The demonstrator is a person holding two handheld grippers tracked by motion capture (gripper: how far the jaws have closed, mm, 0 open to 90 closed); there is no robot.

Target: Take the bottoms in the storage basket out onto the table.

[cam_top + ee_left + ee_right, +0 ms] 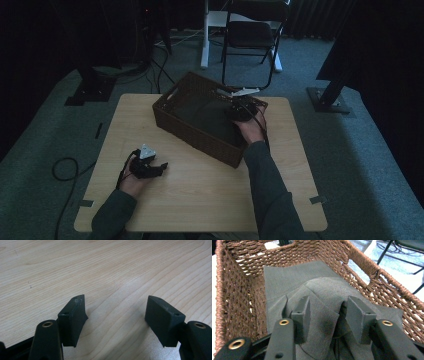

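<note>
Wickerwork, brown and coarsely woven, forms a rectangular basket with handle cut-outs; dark grey felt-like cloth lies folded inside it. The right gripper, reached into the basket by an outstretched forearm, has its jaws partly parted with a fold of cloth between them. The left gripper rests low over the pale wood-grain table, jaws spread wide, nothing between. The high view adds a folding chair beyond the table.
</note>
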